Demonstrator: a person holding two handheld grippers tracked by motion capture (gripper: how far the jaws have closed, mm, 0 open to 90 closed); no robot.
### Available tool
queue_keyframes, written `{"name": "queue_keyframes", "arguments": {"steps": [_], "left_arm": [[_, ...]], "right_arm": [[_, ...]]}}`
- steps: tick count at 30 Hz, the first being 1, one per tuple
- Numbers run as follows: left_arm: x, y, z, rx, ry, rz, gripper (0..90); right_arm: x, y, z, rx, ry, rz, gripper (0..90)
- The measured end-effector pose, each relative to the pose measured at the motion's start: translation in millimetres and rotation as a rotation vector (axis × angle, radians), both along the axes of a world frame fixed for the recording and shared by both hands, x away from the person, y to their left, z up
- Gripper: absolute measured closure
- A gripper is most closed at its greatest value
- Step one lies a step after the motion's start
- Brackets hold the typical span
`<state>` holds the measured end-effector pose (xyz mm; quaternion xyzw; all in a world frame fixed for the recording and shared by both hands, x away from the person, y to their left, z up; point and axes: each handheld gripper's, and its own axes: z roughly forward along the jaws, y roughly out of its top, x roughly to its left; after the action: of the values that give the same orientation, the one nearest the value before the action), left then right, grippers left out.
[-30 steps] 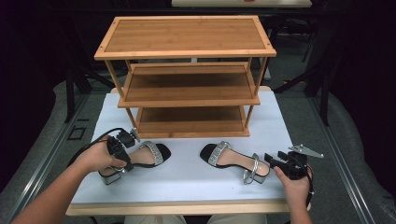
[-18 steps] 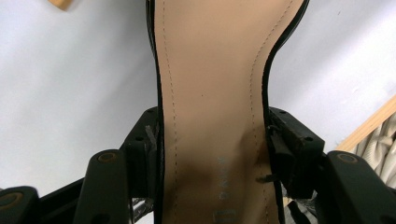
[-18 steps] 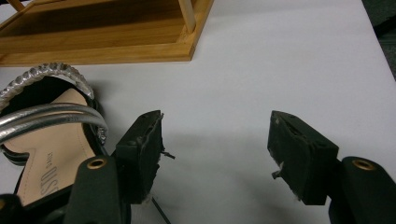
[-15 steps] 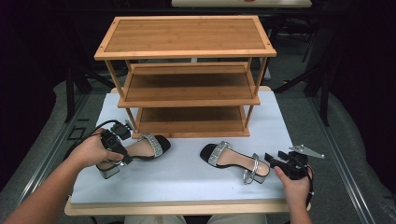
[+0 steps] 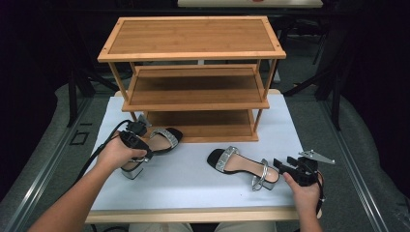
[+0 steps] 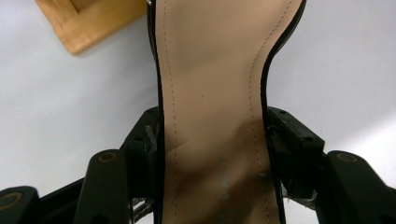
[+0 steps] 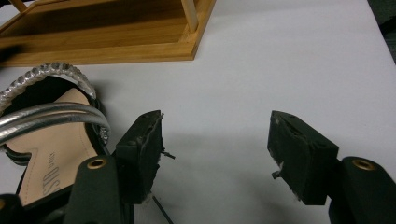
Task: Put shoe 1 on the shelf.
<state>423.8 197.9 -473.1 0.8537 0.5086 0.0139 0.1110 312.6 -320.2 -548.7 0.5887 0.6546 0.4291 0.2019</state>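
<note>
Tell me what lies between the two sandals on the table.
Nothing: in the high view, bare white tabletop separates the left sandal from the right sandal.

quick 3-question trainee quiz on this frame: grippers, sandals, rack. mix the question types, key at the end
1. True or false: the left gripper is clamped on the heel end of the left sandal.
2. Multiple choice: the right sandal is A) on the rack's bottom shelf, B) lying on the white tabletop in front of the wooden rack, C) lifted by the right gripper.
3. Fill in: the right gripper has its jaws ____, with only bare tabletop between them.

Key: 1 true. 2 B. 3 open.
</note>
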Motion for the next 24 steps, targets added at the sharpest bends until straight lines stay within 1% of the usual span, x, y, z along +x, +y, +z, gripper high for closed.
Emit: {"name": "queue_keyframes", "arguments": {"steps": [2, 5, 6, 7, 9, 10, 12, 13, 14, 15, 17, 20, 21, 23, 24], "left_arm": [[5.0, -4.7, -2.5, 0.002, -0.012, 0.035, 42.3], [11.0, -12.2, -6.8, 0.007, -0.033, 0.074, 42.3], [13.1, -15.0, -8.7, 0.004, -0.040, 0.081, 42.3], [14.4, -16.6, -10.1, 0.003, -0.045, 0.090, 42.3], [16.3, -22.1, -14.6, -0.022, -0.060, 0.135, 42.3], [19.1, -22.6, -16.7, -0.021, -0.063, 0.109, 42.3], [21.0, -25.3, -20.2, -0.016, -0.076, 0.105, 42.3], [21.2, -27.6, -22.4, -0.022, -0.078, 0.115, 42.3], [22.0, -28.8, -24.0, -0.015, -0.081, 0.106, 42.3], [21.3, -32.0, -25.9, -0.025, -0.085, 0.132, 42.3], [23.9, -34.8, -30.4, -0.016, -0.087, 0.119, 42.2], [24.5, -36.4, -33.6, -0.019, -0.086, 0.119, 42.1], [24.3, -36.4, -34.8, -0.008, -0.095, 0.112, 42.0], [22.7, -37.1, -37.4, 0.016, -0.101, 0.092, 40.7], [22.7, -35.1, -37.0, 0.009, -0.101, 0.064, 40.7]], "right_arm": [[0.1, -0.1, -0.1, 0.003, -0.003, -0.002, 34.8], [0.4, -0.9, -0.5, 0.009, -0.009, -0.004, 34.8], [0.6, -1.0, -1.0, 0.012, -0.016, -0.007, 34.8], [0.8, -1.2, -1.0, 0.012, -0.015, -0.007, 34.8], [0.8, -1.2, -1.0, 0.012, -0.015, -0.007, 34.8], [0.9, -1.1, -1.1, 0.011, -0.016, -0.005, 34.8], [0.9, -0.8, -0.9, 0.008, -0.013, -0.004, 34.8], [0.9, -0.6, -0.8, 0.006, -0.011, -0.004, 34.8], [0.8, -0.7, -0.8, 0.005, -0.013, -0.004, 34.8], [0.8, -0.8, -0.9, 0.005, -0.015, -0.004, 34.8], [1.2, -0.9, -1.5, 0.008, -0.017, -0.008, 34.8], [1.1, -1.1, -1.4, 0.010, -0.018, -0.008, 34.9], [1.0, -0.9, -1.4, 0.011, -0.019, -0.008, 34.8], [0.9, -0.6, -1.2, 0.010, -0.020, -0.007, 34.8], [1.0, -0.4, -1.3, 0.009, -0.021, -0.007, 34.8]]}}
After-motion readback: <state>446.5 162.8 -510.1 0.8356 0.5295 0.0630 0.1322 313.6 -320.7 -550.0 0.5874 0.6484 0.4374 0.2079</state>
